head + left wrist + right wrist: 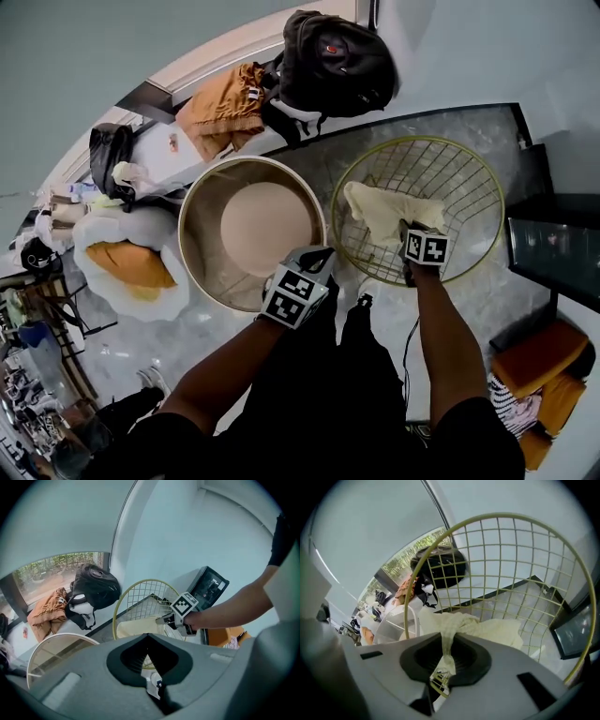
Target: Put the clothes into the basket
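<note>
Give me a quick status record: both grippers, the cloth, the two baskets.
left gripper: jaws shut, nothing held, by the near rim of the round basket
right gripper: jaws shut on the cream cloth
cream cloth: mostly lying in the wire basket, one fold pinched
wire basket: holds only that cloth
round basket: nothing inside

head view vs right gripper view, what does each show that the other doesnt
Only the head view: the left gripper and both of the person's forearms. Only the right gripper view: its fingers shut on a fold of the cream garment. Both: the yellow wire basket holding that garment, the black backpack and the orange clothes.
</note>
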`<state>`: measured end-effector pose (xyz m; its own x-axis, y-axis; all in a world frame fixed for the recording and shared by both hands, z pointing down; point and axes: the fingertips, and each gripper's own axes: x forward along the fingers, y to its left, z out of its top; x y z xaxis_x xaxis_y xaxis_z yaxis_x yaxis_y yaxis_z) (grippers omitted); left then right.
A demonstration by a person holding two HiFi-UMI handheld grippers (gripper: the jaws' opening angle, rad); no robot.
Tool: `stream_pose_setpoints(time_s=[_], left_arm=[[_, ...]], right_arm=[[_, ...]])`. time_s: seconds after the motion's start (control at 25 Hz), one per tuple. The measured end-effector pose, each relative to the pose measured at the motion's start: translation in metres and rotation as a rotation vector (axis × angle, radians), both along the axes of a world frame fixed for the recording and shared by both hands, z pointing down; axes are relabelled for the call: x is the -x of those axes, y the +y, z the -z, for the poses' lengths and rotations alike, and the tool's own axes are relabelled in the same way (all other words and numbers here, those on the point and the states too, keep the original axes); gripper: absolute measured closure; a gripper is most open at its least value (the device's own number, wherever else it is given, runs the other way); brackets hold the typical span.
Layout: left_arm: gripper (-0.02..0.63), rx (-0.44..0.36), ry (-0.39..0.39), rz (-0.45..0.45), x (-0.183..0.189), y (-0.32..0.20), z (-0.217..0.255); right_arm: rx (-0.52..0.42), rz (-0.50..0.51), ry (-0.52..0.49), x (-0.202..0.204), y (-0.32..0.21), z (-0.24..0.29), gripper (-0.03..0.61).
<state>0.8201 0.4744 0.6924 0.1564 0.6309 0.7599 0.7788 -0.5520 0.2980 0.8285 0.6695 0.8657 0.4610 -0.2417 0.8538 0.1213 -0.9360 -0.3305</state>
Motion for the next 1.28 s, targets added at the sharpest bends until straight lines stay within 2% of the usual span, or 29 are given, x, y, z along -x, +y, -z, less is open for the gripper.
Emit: stream_pose_setpoints(time_s=[0.16,0.36,0.8,1.28], left_arm=[[0.614,0.014,0.033,0.012,0.007,0.007,0.017],[0.614,0.035,0.071,0.039,0.021,0.014,0.042],[0.614,0.114,0.144,0.127,0.067,0.027,0.098],[0.614,0.167,0.235,0.229,0.111,0.012,0.144]], right_arm=[[-0.03,0.022,0.06,0.013,-0.003,0.037,0.532],[-0.076,0.0,0.148,0.025,-0.006,0.097,0.532],[-0.147,0.037,0.327,0.065,-0.019,0.206,0.532],[-0.166,0.202,0.474,0.115,-0.054,0.284,0.532]])
